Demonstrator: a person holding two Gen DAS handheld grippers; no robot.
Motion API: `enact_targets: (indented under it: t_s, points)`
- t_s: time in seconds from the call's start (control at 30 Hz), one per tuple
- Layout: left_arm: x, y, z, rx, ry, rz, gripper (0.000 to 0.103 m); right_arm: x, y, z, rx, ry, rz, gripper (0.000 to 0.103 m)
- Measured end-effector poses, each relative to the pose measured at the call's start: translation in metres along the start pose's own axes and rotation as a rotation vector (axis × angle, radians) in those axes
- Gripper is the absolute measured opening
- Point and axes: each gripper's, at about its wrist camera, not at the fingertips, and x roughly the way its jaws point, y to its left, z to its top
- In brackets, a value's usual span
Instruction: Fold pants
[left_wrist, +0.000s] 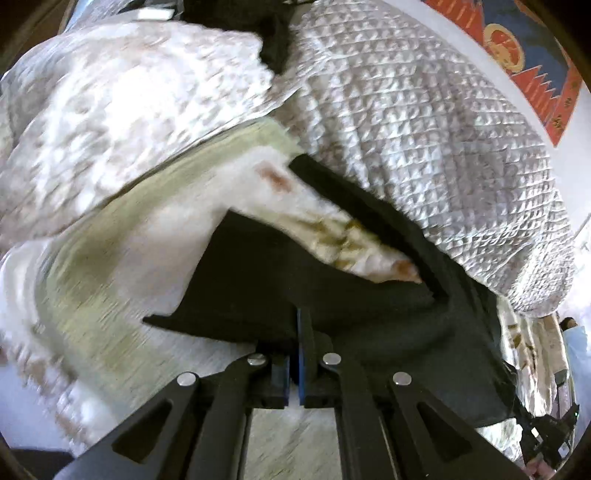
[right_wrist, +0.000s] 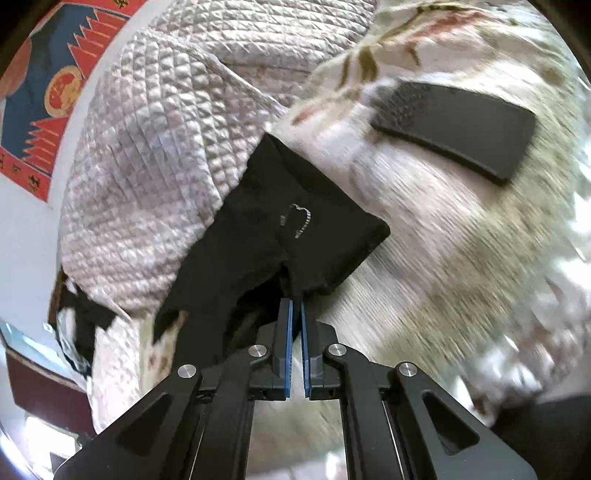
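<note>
The black pants lie spread over a pale bed sheet, partly tucked under a quilted blanket. My left gripper is shut on the pants' near edge, its blue pads pressed on the cloth. In the right wrist view the pants show the waist end with an open zipper. My right gripper is shut on the pants' edge just below the zipper and lifts it slightly off the sheet. The views are blurred by motion.
A quilted white blanket is heaped along the far side and it also shows in the right wrist view. A black flat rectangular object lies on the sheet at upper right. A red and blue wall hanging is behind.
</note>
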Motion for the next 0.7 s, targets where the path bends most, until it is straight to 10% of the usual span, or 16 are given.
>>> enact_targets:
  t_s: [0.23,0.4,0.63,0.7]
  points:
    - [0.021,0.013,-0.022,0.004,0.093,0.022,0.006,0.023,-0.01,-0.016,-0.015,0.072,-0.113,0.006]
    - [0.013,0.028,-0.018,-0.058,0.046,0.023,0.029,0.011,-0.011,-0.014,-0.018,-0.011,-0.113,0.049]
    - [0.022,0.031,-0.006,-0.086,-0.02,0.091,0.029,0.027,-0.017,-0.001,-0.005,-0.05,-0.151,0.049]
    - [0.024,0.028,-0.002,-0.065,-0.035,0.143,0.007,0.029,-0.017,0.004,0.004,-0.075,-0.153,0.02]
